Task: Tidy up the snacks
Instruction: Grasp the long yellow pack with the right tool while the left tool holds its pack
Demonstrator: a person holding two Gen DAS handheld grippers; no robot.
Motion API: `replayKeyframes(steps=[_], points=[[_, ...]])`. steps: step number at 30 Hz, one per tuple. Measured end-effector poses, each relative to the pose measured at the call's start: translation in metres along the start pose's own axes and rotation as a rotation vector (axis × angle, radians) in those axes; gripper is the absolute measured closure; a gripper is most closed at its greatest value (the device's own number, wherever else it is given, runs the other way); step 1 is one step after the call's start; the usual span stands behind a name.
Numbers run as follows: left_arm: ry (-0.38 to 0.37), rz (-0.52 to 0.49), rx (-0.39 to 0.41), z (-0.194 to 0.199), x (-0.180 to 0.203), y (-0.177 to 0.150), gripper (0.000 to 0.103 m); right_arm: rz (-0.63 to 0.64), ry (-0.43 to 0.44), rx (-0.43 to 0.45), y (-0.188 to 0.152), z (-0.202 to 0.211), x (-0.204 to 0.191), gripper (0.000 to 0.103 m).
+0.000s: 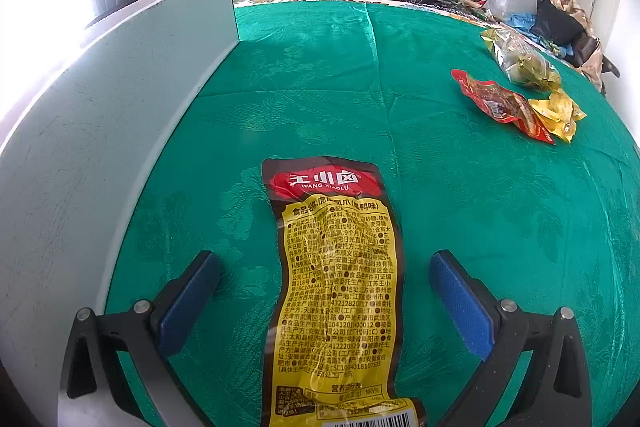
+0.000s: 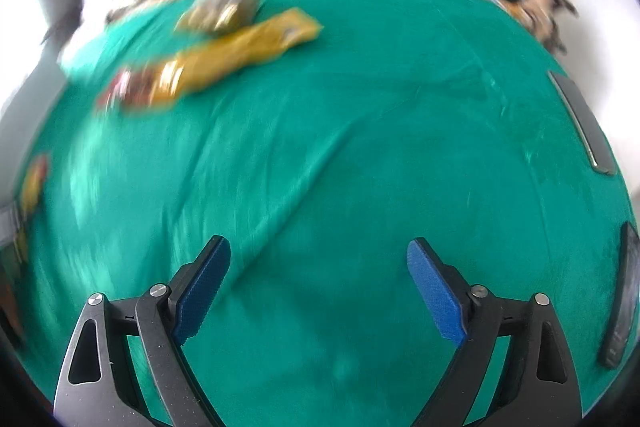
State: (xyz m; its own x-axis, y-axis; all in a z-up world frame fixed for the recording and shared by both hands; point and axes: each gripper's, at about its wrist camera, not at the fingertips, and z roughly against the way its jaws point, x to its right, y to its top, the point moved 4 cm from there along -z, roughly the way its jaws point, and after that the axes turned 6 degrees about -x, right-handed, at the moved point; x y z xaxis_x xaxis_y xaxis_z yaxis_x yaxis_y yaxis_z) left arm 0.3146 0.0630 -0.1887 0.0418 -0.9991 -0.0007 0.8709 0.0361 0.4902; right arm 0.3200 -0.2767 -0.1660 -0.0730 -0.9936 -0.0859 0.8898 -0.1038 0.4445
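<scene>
Left gripper [image 1: 325, 267]: its two blue fingers stood wide apart, holding nothing.
Yellow snack pack [image 1: 338, 291]: lay flat on the green cloth [image 1: 320, 87], between the fingers at the bottom middle, touching neither.
Grey board [image 1: 100, 147]: stood along the left side.
Red pack [image 1: 500, 105]: at the right, touching a small yellow pack [image 1: 560, 113]; a greenish bag [image 1: 520, 59] was just above them.
Right gripper [image 2: 319, 259]: spread open, nothing between its fingers.
Blurry snacks [image 2: 224, 47]: upper left in the right view, maybe yellow and red packs.
</scene>
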Motion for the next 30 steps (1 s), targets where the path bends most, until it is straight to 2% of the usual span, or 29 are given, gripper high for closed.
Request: replayKeyframes(steps=[3, 4, 6, 8, 11, 13, 15, 16, 17, 18, 20, 26, 30], points=[[0.000, 0.000, 0.000, 0.000, 0.000, 0.000, 0.000, -0.220, 0.146, 0.056, 0.051, 0.008, -0.004, 0.011], [0.000, 0.000, 0.000, 0.000, 0.000, 0.000, 0.000, -0.280, 0.192, 0.038, 0.067, 0.002, -0.008, 0.011], [0.000, 0.000, 0.001, 0.000, 0.000, 0.000, 0.000, -0.346, 0.257, -0.057, 0.096, -0.027, -0.027, 0.013], [0.000, 0.000, 0.001, 0.000, 0.000, 0.000, 0.000, -0.384, 0.235, -0.123, 0.113, -0.054, -0.042, 0.013], [-0.001, 0.000, 0.001, -0.001, 0.000, 0.000, 0.000, -0.447, 0.179, -0.136, 0.121, -0.075, -0.057, 0.013], [-0.002, 0.001, 0.001, 0.000, 0.000, 0.000, 0.000, -0.389, 0.088, -0.127, 0.128, -0.082, -0.069, 0.010], [-0.001, 0.001, 0.001, 0.000, 0.000, 0.000, 0.000, -0.206, -0.051, -0.163, 0.131, -0.093, -0.090, 0.011], [-0.001, 0.001, 0.001, 0.000, 0.000, 0.000, 0.000, -0.115, -0.105, -0.172, 0.130, -0.097, -0.099, 0.012], [-0.002, 0.001, 0.001, 0.000, -0.001, 0.000, 0.000, -0.068, -0.125, -0.154, 0.129, -0.096, -0.103, 0.018], [-0.001, 0.001, 0.001, 0.000, 0.000, 0.000, 0.000, -0.063, -0.120, -0.132, 0.126, -0.093, -0.101, 0.022], [-0.001, 0.001, 0.001, 0.000, -0.001, 0.000, 0.000, -0.064, -0.126, -0.089, 0.119, -0.082, -0.095, 0.051], [-0.001, 0.001, 0.001, 0.000, -0.001, 0.000, 0.000, 0.025, -0.082, -0.080, 0.078, -0.056, -0.071, 0.055], [-0.001, 0.001, 0.001, 0.000, 0.000, 0.000, 0.000, 0.093, -0.029, -0.058, 0.026, -0.032, -0.053, 0.055]])
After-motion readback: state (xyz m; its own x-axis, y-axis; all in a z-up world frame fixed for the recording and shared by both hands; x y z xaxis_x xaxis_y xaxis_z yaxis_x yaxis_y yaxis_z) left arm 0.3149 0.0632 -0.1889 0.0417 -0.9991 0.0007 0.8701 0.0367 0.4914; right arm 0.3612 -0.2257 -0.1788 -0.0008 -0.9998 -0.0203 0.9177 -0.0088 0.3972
